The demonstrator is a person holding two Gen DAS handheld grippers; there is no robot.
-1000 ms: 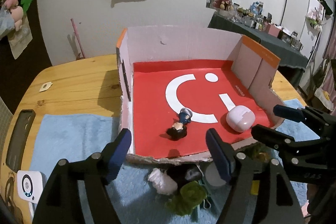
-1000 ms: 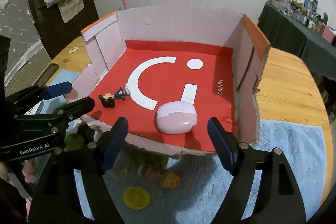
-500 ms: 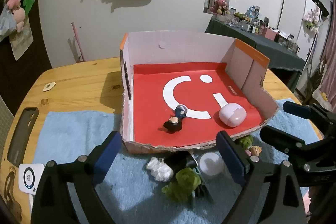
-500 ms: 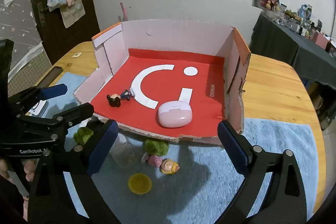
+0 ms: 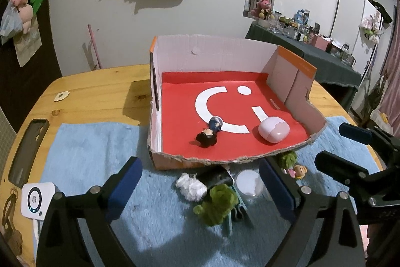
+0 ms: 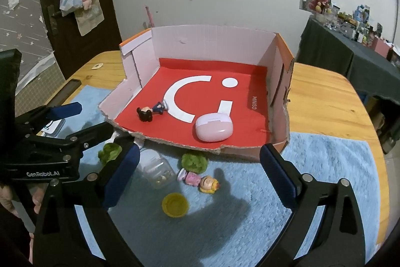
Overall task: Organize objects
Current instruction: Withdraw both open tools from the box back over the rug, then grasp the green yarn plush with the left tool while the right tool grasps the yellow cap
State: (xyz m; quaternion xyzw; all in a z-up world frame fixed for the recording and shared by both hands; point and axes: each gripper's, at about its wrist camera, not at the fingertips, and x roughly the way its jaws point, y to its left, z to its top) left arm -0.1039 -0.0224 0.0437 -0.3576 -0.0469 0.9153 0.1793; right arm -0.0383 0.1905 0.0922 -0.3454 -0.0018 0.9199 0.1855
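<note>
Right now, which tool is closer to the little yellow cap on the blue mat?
Right. The right tool hangs open with the yellow cap just below its gap; the left tool sits off to the cap's left.

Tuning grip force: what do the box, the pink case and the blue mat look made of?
Box: corrugated cardboard, matt; its torn front edge is ragged and fibrous. The red floor looks like printed paper.
Pink case: probably hard plastic, smooth and slightly glossy, with a lid seam and soft highlights.
Blue mat: fabric, likely a pile towel or fleece, with a fuzzy, uneven nap.
</note>
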